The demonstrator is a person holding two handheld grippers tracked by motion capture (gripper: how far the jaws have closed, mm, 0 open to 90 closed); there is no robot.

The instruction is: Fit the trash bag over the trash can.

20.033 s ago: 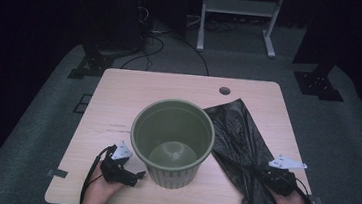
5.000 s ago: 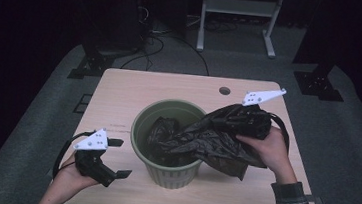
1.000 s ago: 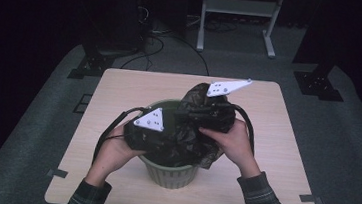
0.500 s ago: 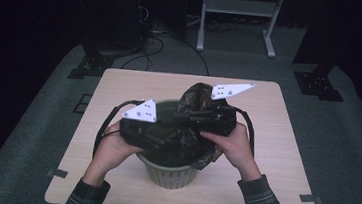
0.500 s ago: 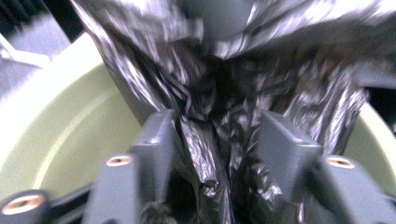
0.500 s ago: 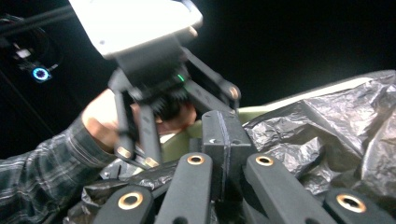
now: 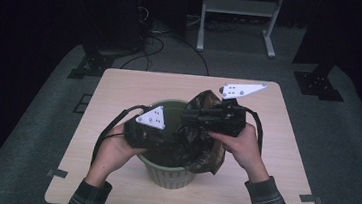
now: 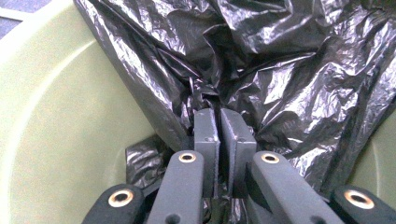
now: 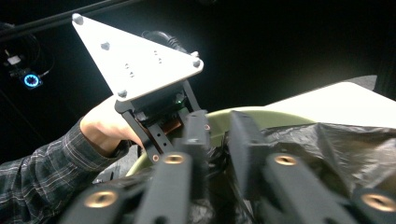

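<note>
A crumpled black bin bag [image 7: 199, 151] lies bunched inside a pale green bin [image 7: 167, 173] at the table's middle, and part of it spills over the near right rim. My left gripper [image 7: 170, 134] reaches in from the left. In the left gripper view its jaws [image 8: 219, 128] are shut on a fold of the bag [image 8: 289, 79], with the bin's inner wall [image 8: 60, 140] on the left. My right gripper [image 7: 188, 118] comes from the right, above the bin. Its jaws [image 9: 218, 128] pinch bag film [image 9: 345, 144], facing the left gripper's grey plate [image 9: 135, 60].
The bin stands on a light wooden table [image 7: 135, 87] with bare top all round it. Dark grey floor surrounds the table. A white metal stand [image 7: 238, 7] and cables [image 7: 151, 29] lie beyond the far edge.
The bag, once flat on the table right of the bin, has been carried into the bin. In the last second the left gripper shifted slightly and the bag's heap sank lower.
</note>
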